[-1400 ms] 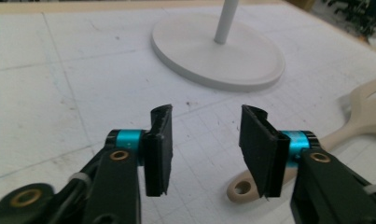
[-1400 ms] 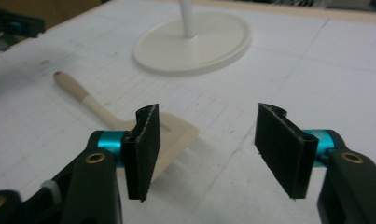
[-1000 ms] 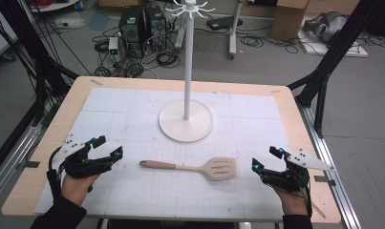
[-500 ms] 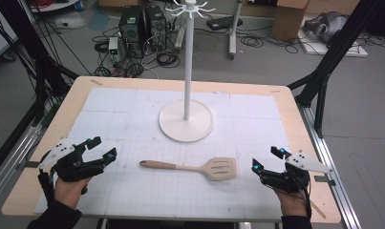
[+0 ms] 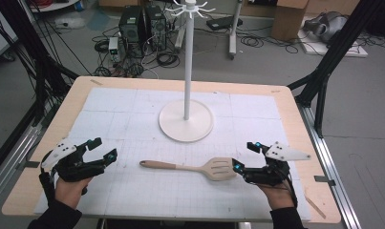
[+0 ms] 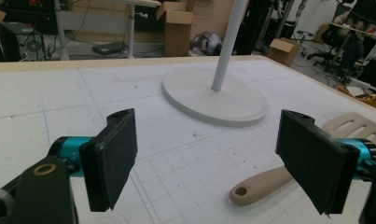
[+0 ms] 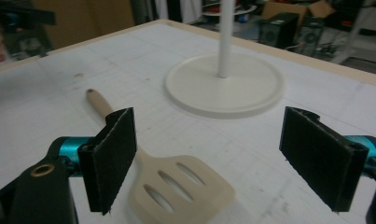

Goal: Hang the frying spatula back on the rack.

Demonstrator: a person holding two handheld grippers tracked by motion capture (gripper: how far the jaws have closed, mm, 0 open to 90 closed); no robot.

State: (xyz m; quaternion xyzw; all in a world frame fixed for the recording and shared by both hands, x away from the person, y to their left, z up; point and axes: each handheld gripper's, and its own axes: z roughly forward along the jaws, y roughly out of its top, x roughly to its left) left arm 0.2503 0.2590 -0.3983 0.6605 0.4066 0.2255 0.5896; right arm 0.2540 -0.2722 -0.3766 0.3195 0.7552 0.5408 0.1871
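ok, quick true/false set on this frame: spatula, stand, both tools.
1. The spatula lies flat on the table. True.
2. The left tool is shut on the spatula handle. False: its jaws are open and apart from the handle.
3. The spatula's slotted head points toward the right tool. True.
4. The spatula hangs from the stand. False: it lies in front of the stand's round base.
5. The right tool holds the stand's pole. False: it is open, near the spatula head.
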